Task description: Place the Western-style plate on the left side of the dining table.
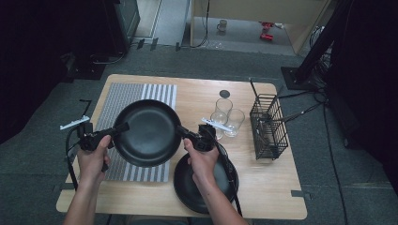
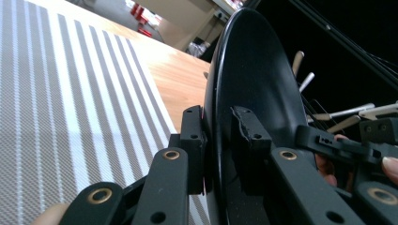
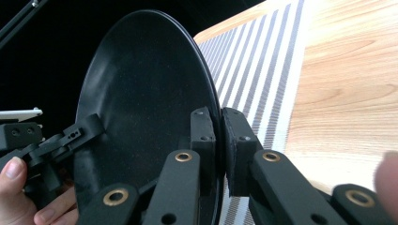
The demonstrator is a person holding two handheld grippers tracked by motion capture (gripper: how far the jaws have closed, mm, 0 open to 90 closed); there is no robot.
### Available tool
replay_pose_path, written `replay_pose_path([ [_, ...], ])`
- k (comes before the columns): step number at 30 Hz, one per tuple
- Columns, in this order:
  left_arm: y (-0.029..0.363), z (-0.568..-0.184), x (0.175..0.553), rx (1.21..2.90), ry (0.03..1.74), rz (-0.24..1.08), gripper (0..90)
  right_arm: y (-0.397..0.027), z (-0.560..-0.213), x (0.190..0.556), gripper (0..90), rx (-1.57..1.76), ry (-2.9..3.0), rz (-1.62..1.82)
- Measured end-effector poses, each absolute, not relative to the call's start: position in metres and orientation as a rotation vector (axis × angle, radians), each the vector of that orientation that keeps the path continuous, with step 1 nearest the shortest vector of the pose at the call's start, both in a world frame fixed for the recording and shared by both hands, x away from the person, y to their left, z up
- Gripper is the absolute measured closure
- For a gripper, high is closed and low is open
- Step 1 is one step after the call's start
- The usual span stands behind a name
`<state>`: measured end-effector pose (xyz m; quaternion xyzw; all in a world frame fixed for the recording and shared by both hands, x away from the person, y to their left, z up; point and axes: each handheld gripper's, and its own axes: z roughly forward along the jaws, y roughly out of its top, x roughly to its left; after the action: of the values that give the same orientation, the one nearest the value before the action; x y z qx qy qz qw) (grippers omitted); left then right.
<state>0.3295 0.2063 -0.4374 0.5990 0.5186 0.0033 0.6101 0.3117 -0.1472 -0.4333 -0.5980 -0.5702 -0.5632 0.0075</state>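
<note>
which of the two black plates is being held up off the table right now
The black plate above the striped placemat, gripped at opposite rims by both hand-held grippers. The other black plate lies flat on the table near the front edge.

A grey and white striped placemat (image 1: 123, 101) is lying on the left side of the wooden surface (image 1: 263, 183). Three clear glasses (image 1: 227, 117) are standing together right of centre. A black wire basket (image 1: 268, 127) is sitting at the right edge. A second dark plate (image 1: 187, 187) is resting near the front edge.
</note>
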Motion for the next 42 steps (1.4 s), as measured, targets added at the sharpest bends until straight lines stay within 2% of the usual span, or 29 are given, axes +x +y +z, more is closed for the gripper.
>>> replay_pose_path([
  [15,0.227,-0.446,0.352,1.395,1.240,0.020,76.5,-0.125,-0.444,0.338,84.7,-1.882,-1.770,-1.712],
  [29,0.244,-0.473,0.376,1.364,1.303,-0.003,75.9,-0.104,-0.464,0.368,84.8,-1.913,-1.781,-1.618],
  [42,0.252,-0.490,0.389,1.320,1.366,0.041,75.7,-0.091,-0.478,0.393,84.7,-1.930,-1.773,-1.554],
])
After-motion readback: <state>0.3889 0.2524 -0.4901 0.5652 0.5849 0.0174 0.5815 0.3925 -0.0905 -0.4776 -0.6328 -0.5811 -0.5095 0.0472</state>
